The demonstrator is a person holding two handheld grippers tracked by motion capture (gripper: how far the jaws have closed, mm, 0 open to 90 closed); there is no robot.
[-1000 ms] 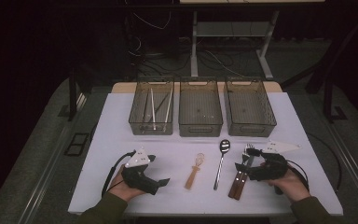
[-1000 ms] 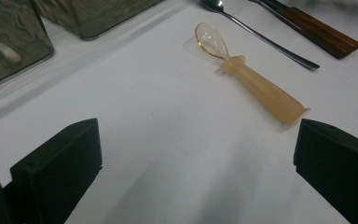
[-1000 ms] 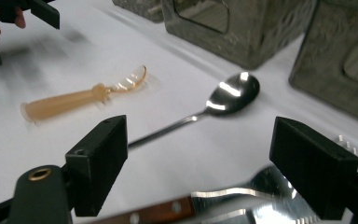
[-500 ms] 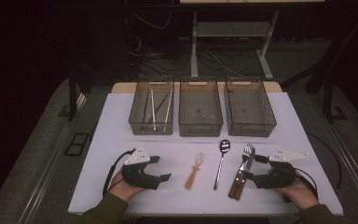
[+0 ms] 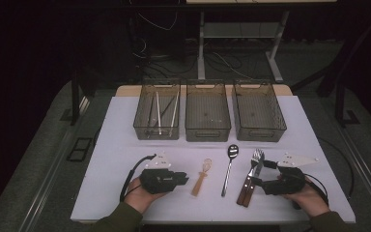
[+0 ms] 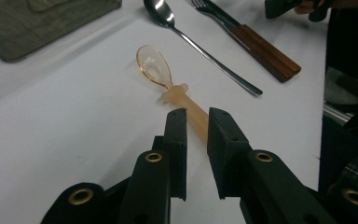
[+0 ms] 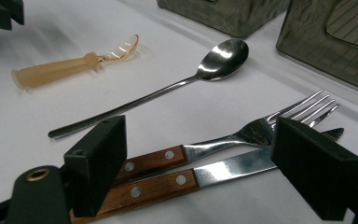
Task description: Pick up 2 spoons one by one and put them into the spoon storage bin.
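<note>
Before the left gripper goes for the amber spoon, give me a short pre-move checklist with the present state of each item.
1. Left gripper lined up with the amber spoon handle: ok; jaws have just been closing, handle end shows behind the narrow gap.
2. Pads pressing on the handle: cannot tell.
3. Steel spoon apart from the amber spoon: ok.
4. Right gripper open and astride the fork and knife: ok, not gripping.
5. Three bins unobstructed behind the cutlery: ok.
</note>
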